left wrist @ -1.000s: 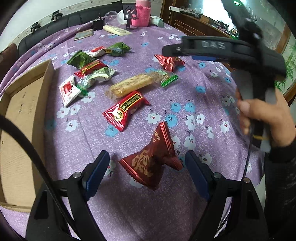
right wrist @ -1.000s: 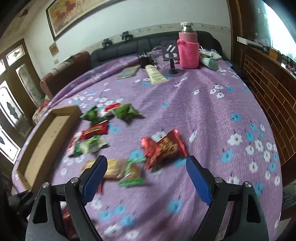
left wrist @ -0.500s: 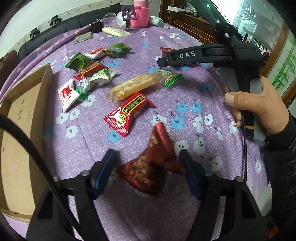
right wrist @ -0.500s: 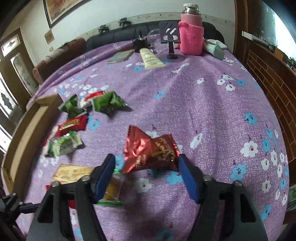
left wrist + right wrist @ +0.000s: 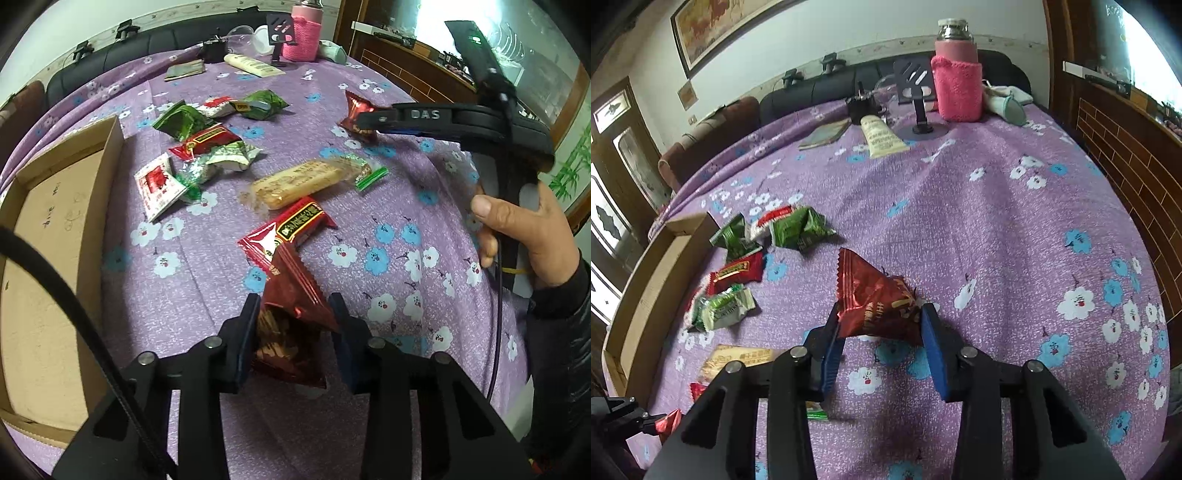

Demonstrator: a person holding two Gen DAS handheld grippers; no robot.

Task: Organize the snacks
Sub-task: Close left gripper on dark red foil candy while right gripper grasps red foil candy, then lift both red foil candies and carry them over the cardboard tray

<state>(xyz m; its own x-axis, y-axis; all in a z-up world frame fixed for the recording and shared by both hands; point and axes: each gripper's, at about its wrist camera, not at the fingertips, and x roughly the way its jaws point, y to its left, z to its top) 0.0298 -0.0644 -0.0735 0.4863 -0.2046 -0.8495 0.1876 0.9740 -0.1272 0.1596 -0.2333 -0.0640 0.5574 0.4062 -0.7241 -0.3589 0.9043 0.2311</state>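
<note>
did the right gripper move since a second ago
Yes. The right gripper has gone forward and closed on the dark red snack packet, which earlier lay ahead of its open fingers. In the right wrist view, the pink-sleeved bottle now looks nearer.

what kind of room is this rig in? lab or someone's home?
Most likely a home living room, not a lab. A dark sofa runs behind the table, a framed painting hangs on the wall, and the table wears a purple floral tablecloth with a flask in a pink knitted sleeve.
</note>
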